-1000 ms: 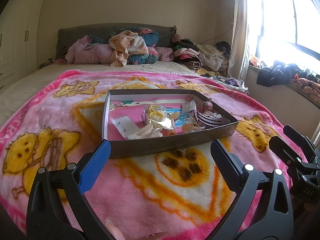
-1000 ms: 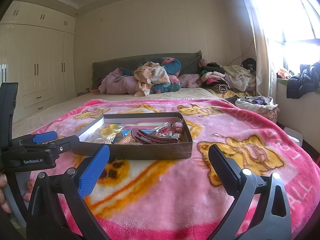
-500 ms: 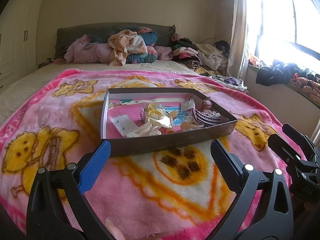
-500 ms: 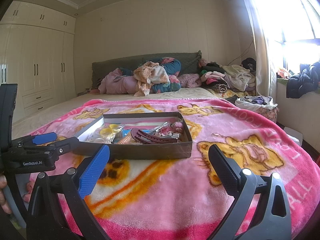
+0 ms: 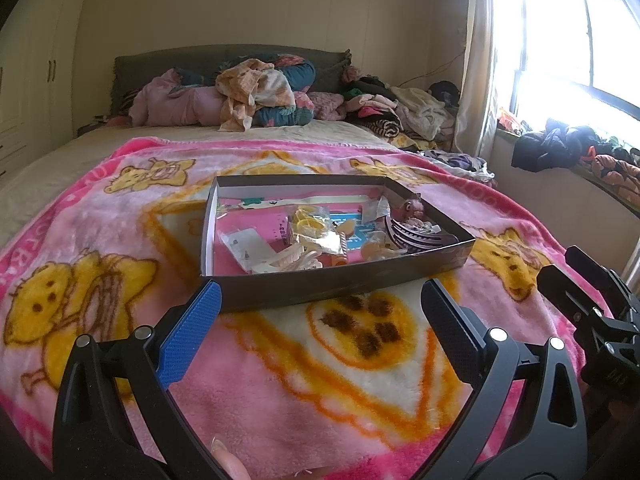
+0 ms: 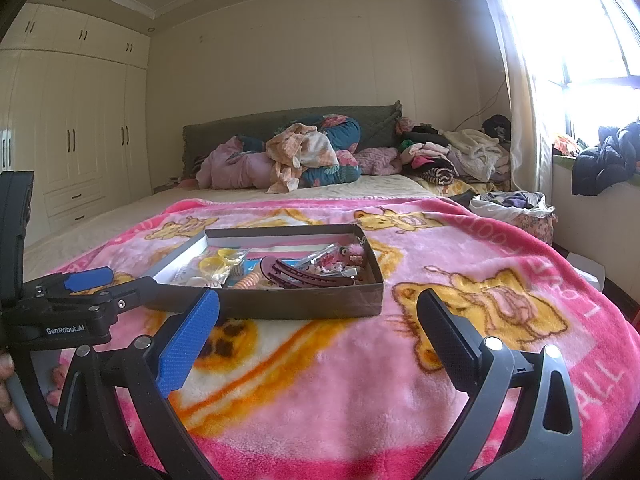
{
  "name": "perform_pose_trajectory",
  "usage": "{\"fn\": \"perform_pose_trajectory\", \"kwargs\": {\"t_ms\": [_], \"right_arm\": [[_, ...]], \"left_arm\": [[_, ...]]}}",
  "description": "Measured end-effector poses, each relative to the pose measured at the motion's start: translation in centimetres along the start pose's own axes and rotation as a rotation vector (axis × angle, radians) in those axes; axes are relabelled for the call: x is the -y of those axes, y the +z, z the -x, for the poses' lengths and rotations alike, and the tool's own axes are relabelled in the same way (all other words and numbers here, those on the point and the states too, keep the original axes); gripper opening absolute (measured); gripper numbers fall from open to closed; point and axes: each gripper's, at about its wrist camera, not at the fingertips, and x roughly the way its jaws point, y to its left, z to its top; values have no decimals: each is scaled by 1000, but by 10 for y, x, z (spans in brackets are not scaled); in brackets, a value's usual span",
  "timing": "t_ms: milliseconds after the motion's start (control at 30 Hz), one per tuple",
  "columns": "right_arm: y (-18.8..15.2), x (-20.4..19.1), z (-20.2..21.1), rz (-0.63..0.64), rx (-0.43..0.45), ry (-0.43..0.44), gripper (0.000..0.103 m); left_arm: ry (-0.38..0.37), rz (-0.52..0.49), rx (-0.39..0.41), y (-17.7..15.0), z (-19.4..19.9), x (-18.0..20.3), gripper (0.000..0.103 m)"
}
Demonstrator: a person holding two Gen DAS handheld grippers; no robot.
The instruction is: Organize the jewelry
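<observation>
A shallow dark box (image 5: pixel 336 280) rests on a pink cartoon-print blanket (image 5: pixel 280 380) spread over the near half of a bed; heaped clothes (image 5: pixel 256 92) lie at the far end against the headboard, and a window (image 5: pixel 576 40) lights the right side. The box holds a loose mix of small pieces: a set of dark curved hair combs (image 5: pixel 420 236) at its right, yellow rings in a clear packet (image 5: pixel 312 226) near the middle, a white card (image 5: pixel 244 246) and a pale claw clip (image 5: pixel 288 260) at its near left, and a small pink ornament (image 5: pixel 412 208) at the far right corner. Nothing is seen lying on the blanket outside the box. The left gripper (image 5: pixel 320 312) hovers just short of the near wall of the box, its fingers spread wide and empty; the right gripper (image 6: pixel 316 316) hangs a little further right, likewise released and holding nothing. Judged from this arrangement, no piece is in hand, and the scene fits either a jumble awaiting sorting or a collection already gathered into one container. Any pick from the box would call for a reach over the near wall and a fine pinch, since the pieces overlap and the packet looks slippery.
</observation>
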Motion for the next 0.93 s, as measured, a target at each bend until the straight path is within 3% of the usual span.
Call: {"fn": "perform_pose_trajectory", "kwargs": {"t_ms": [333, 700, 800, 900, 933], "right_arm": [[0, 1, 0, 0, 0, 1, 97], [0, 13, -4, -46, -24, -12, 97], [4, 31, -14, -106, -50, -43, 97], [14, 66, -31, -172, -92, -152, 97], [14, 66, -31, -172, -92, -152, 97]], "left_arm": [[2, 19, -17, -3, -2, -5, 91], [53, 86, -40, 3, -12, -27, 91], [102, 123, -69, 11, -25, -50, 91], [206, 153, -94, 22, -41, -83, 91], [243, 162, -99, 26, -47, -95, 91]]}}
